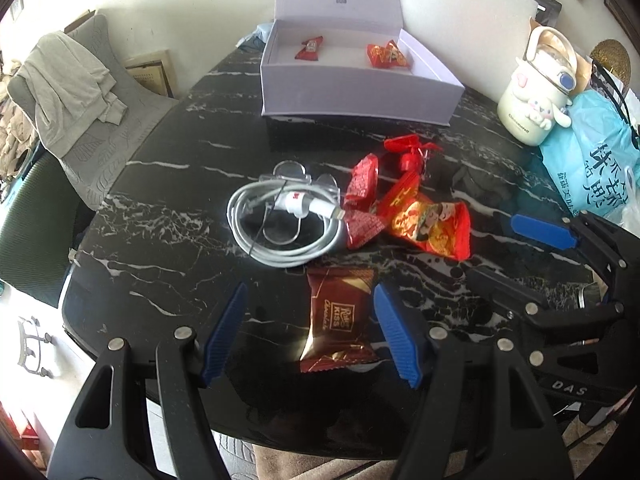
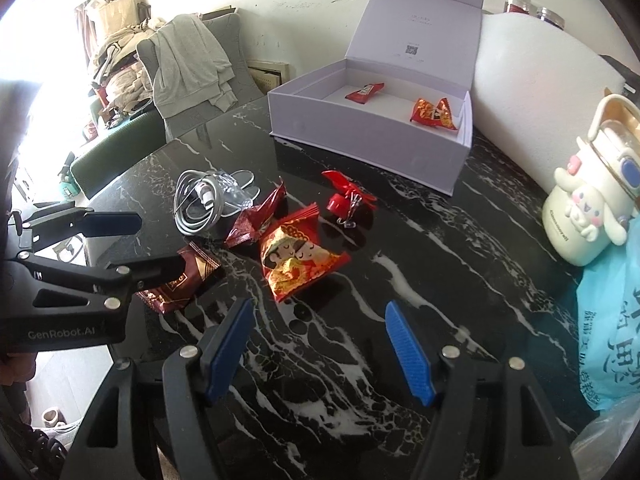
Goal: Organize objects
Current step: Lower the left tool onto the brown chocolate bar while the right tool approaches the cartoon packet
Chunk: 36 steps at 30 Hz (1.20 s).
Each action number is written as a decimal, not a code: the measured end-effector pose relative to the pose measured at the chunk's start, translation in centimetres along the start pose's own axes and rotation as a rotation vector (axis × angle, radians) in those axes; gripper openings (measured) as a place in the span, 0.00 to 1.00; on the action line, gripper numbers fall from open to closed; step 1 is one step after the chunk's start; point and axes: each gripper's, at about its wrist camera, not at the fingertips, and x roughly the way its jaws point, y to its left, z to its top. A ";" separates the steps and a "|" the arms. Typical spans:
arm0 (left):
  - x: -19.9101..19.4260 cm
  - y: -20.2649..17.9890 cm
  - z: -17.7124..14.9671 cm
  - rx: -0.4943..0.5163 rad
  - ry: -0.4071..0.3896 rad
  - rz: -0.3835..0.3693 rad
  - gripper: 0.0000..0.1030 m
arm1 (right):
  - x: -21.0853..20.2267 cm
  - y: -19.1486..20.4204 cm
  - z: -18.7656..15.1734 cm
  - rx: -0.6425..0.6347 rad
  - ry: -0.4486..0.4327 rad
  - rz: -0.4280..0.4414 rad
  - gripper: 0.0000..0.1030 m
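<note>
Two red candies [image 1: 310, 48] in open box [image 1: 356, 92]

- "Ritter KISS Chocolate" is showing on the brown chocolate wrapper [image 1: 338, 318] lying nearest the table edge.
- "GenRobot.AI" is showing on the left gripper [image 2: 120, 242] body.
- "DAS" is showing on the right gripper [image 1: 516, 248] body.
- "Cinnamoroll" is reading faintly on the cream bottle [image 1: 534, 88], right of the wrapper.
</note>
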 end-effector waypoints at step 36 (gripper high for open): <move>2.6 -1.4 -0.9 0.102 0.032 -0.014 0.70 | 5.2 -0.1 2.4 -0.130 0.010 0.076 0.56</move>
